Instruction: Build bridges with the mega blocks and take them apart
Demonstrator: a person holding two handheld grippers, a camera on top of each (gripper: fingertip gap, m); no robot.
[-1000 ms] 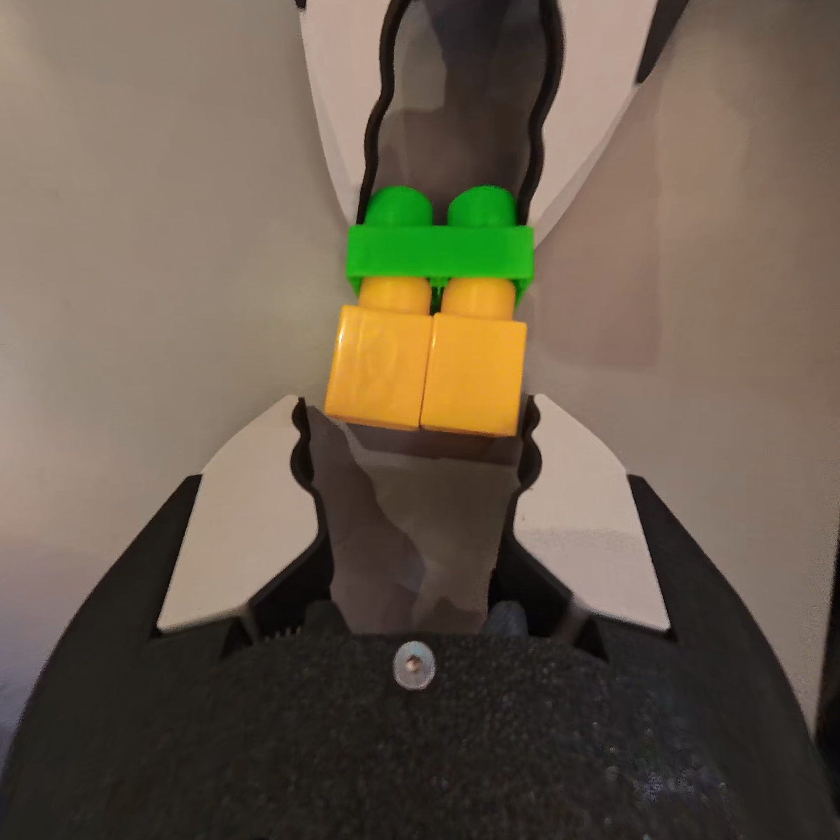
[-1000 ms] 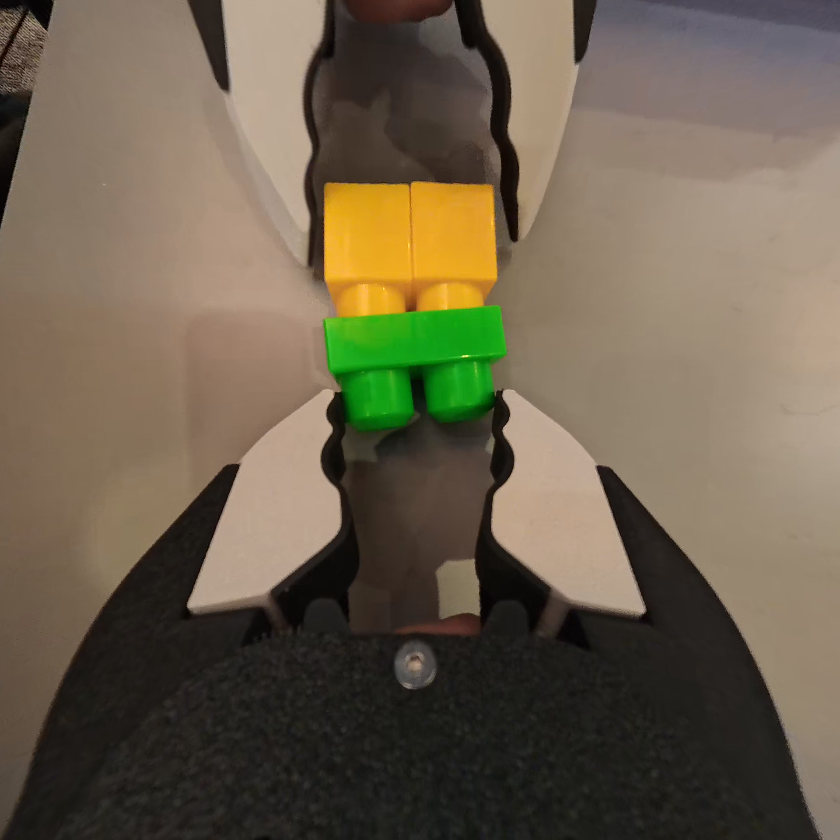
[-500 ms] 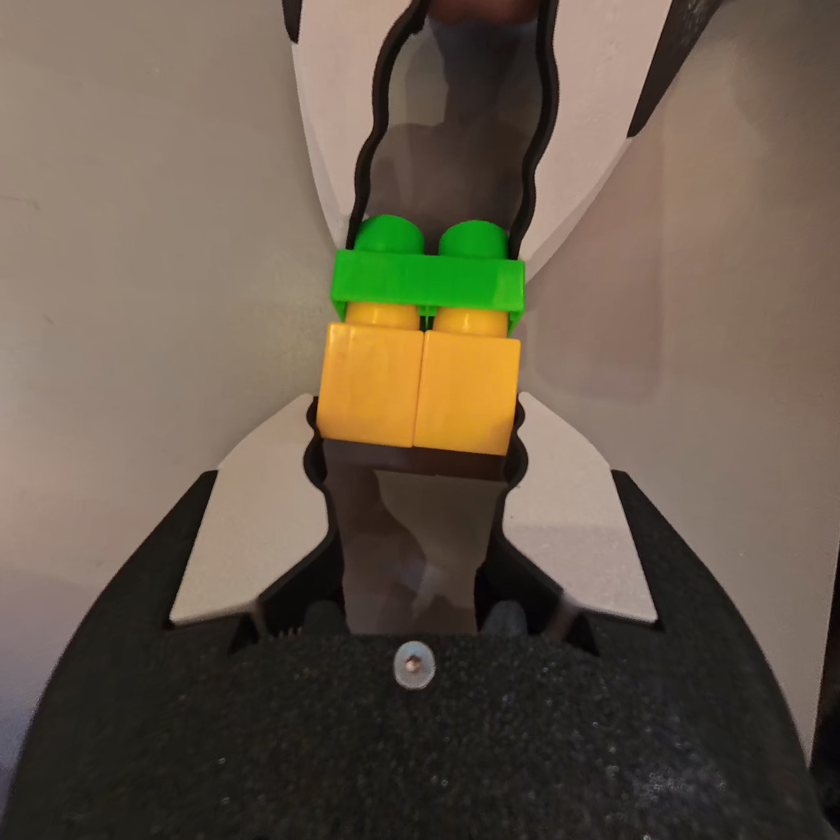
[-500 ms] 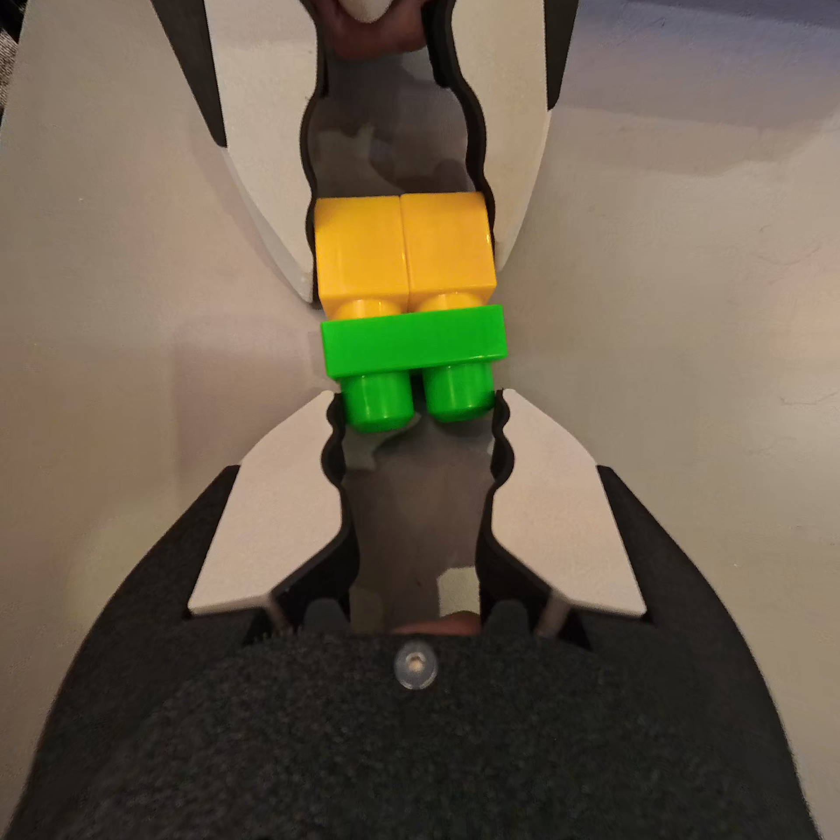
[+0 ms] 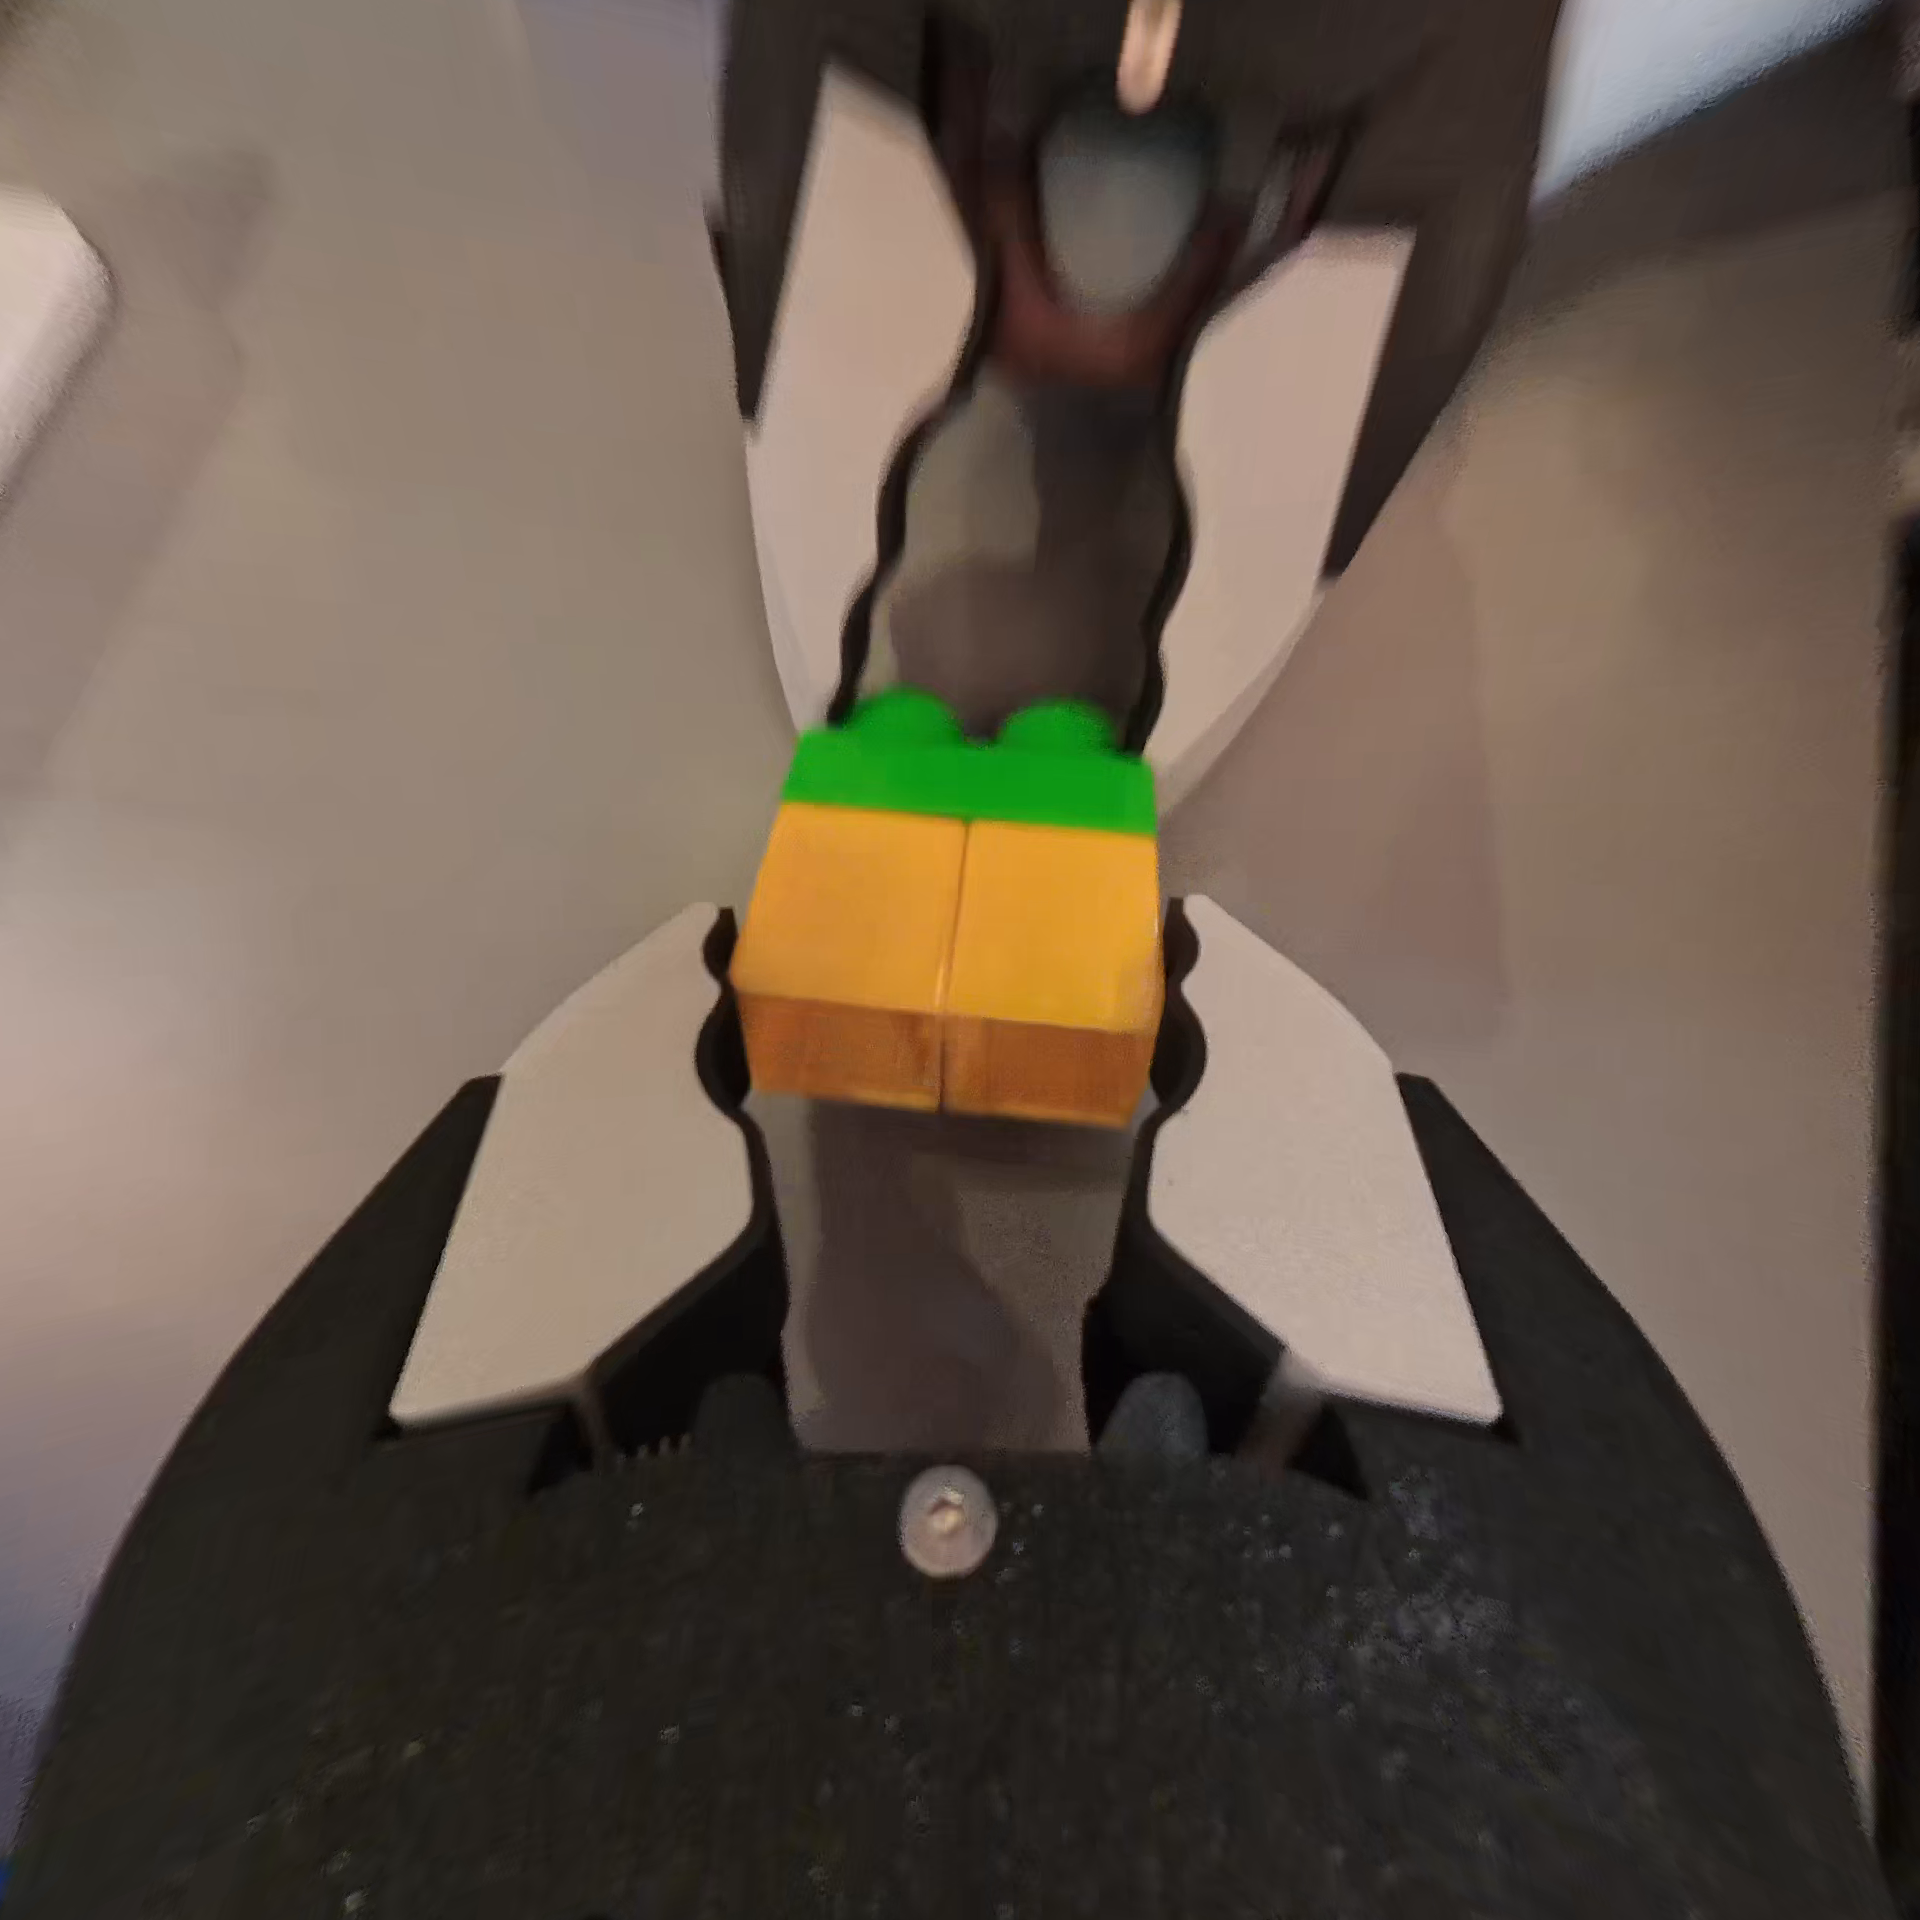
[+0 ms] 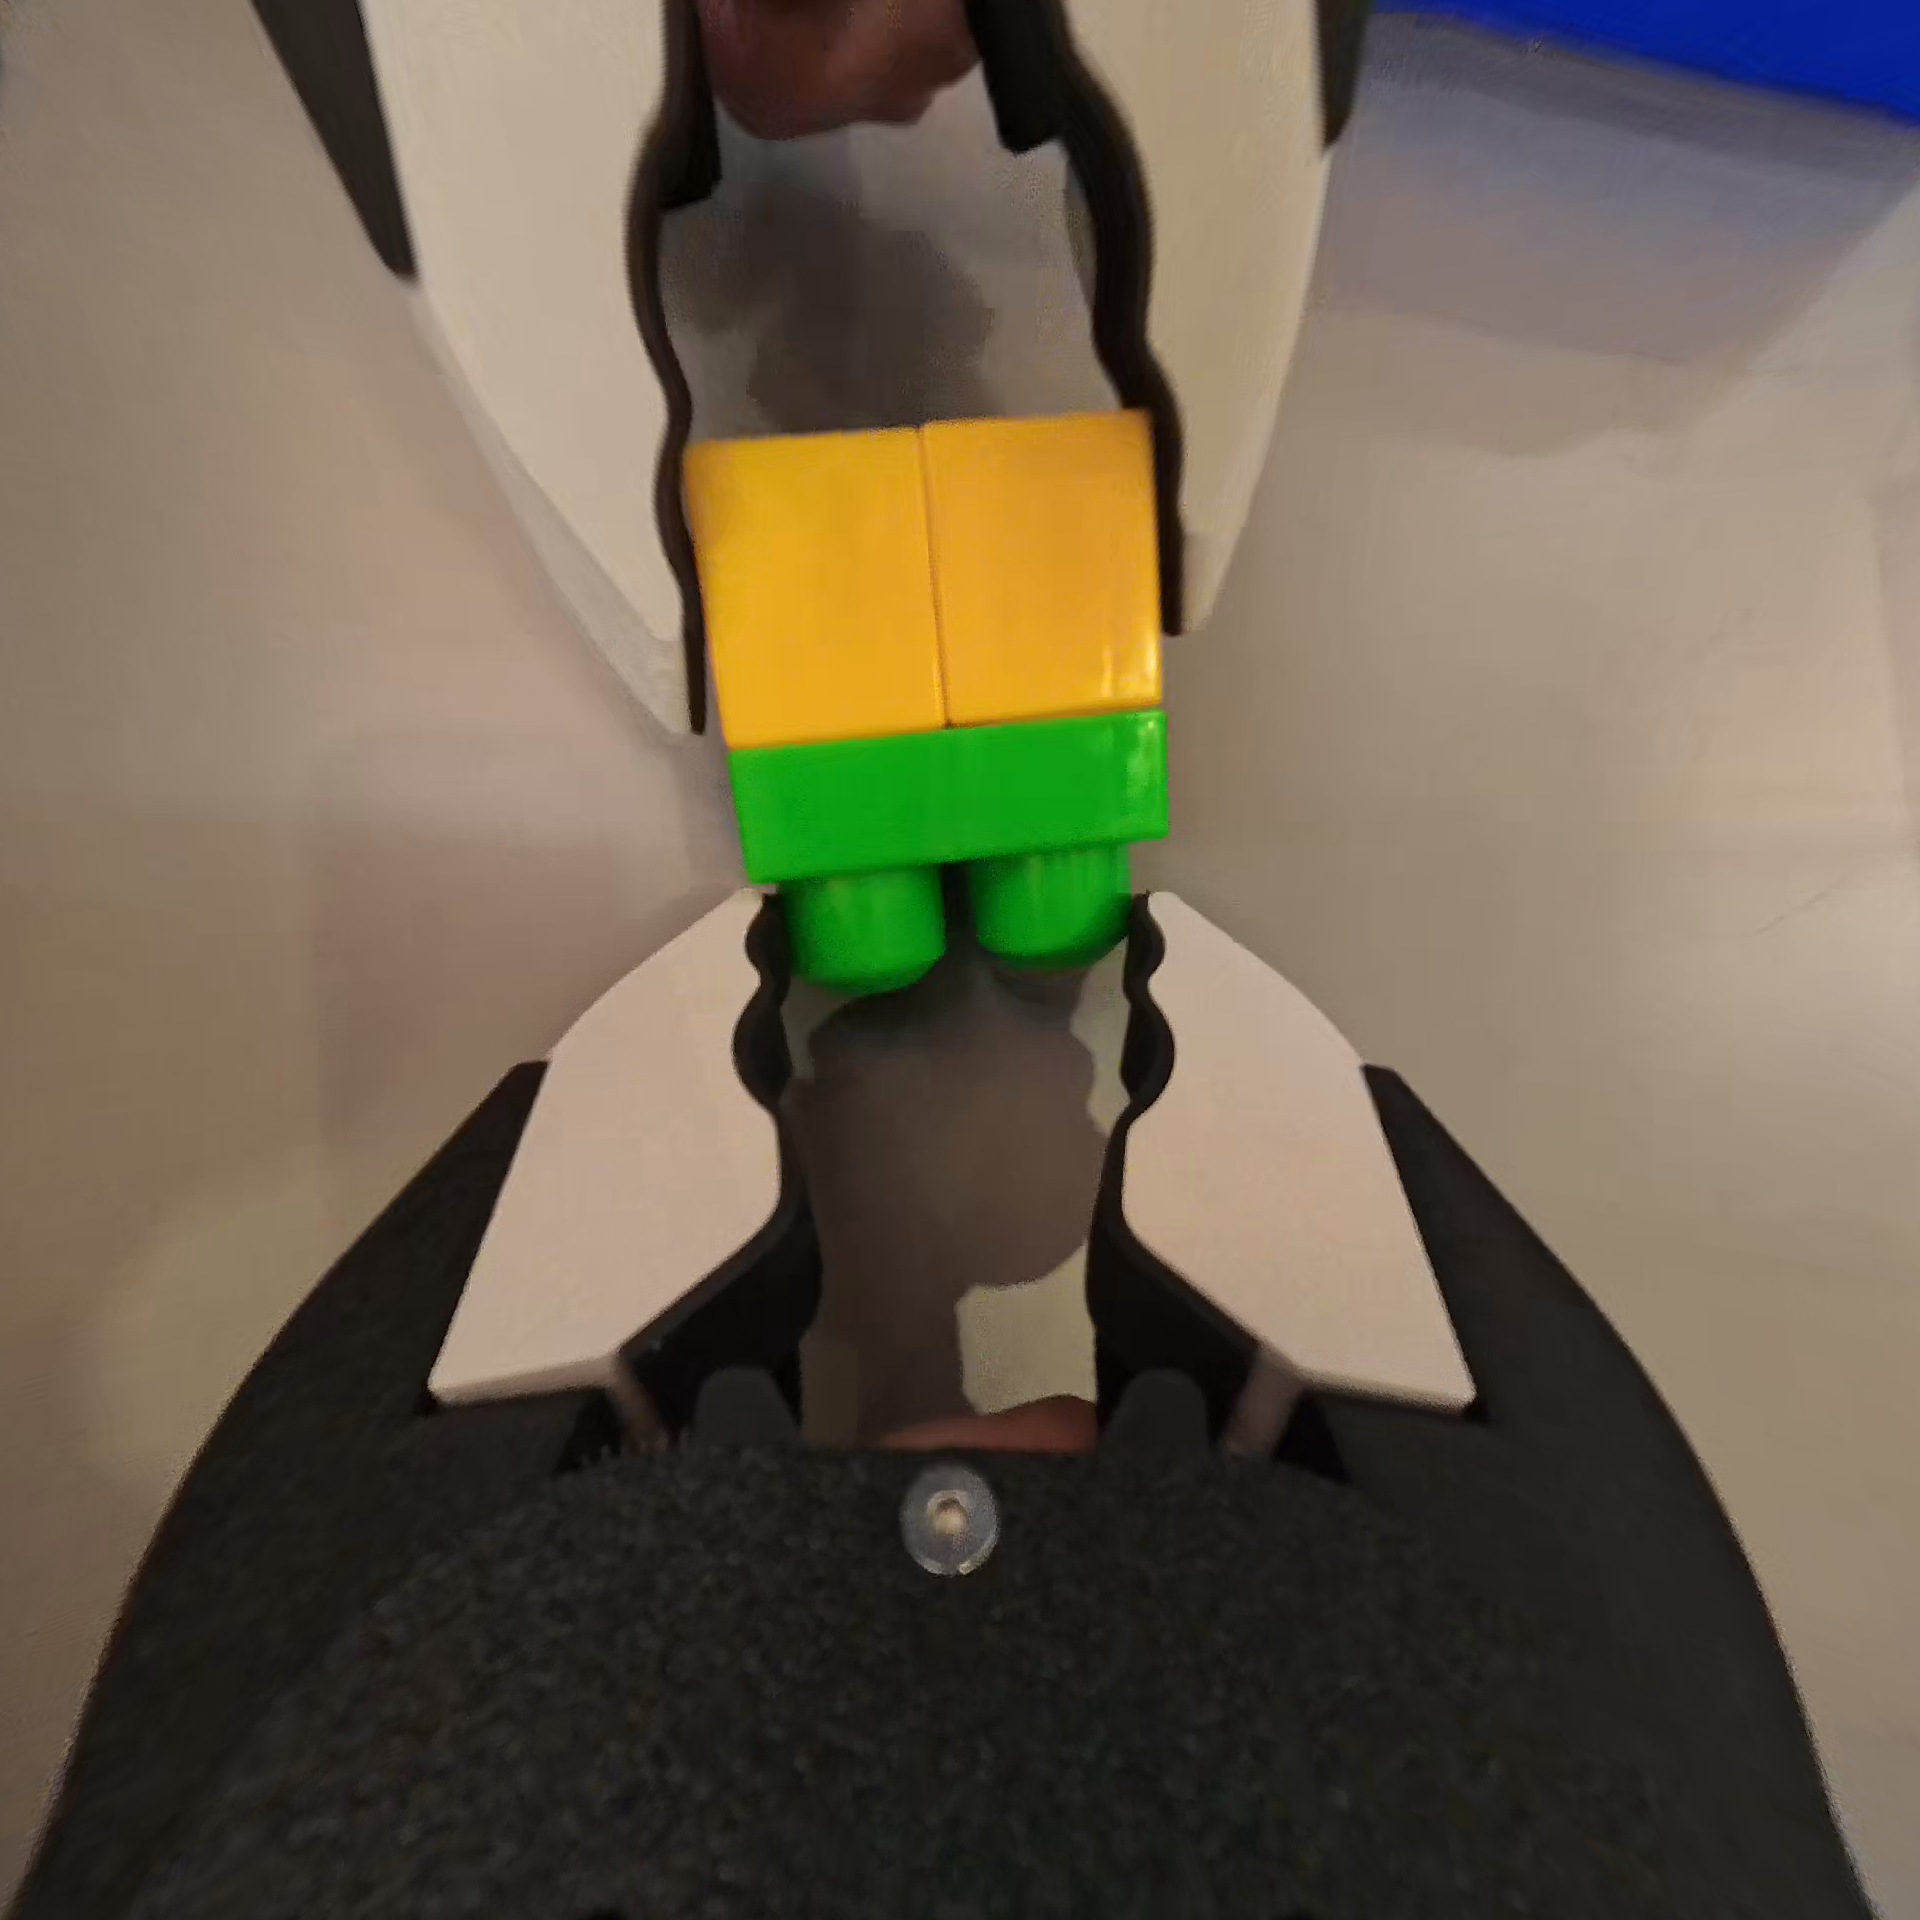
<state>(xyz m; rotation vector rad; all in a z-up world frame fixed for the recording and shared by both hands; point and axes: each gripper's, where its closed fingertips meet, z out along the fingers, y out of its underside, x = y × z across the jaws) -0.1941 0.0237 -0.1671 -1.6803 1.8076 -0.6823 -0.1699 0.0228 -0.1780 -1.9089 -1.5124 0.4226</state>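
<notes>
Two yellow blocks [image 5: 945, 935] sit side by side, joined flush to a green two-stud block [image 5: 966, 790]. My left gripper [image 5: 951, 935] is shut on the yellow blocks' sides. My right gripper [image 6: 951, 914] is shut on the green block [image 6: 951, 790] at its studs. In the right wrist view the yellow blocks [image 6: 925, 571] lie beyond the green one, held between the left gripper's fingers [image 6: 1179, 520]. In the left wrist view the right gripper's fingers [image 5: 1148, 675] reach in from the top. The two grippers face each other above the table.
A pale table surface [image 6: 312, 727] lies under both grippers. A blue thing [image 6: 1662, 42] shows at the top right of the right wrist view. A dark vertical edge [image 5: 1896, 935] runs along the right of the left wrist view. Both grippers' tips are close together, under 4 cm apart.
The grippers have closed toward each other. The yellow studs, visible before below the green block, are now hidden and the blocks sit flush.
</notes>
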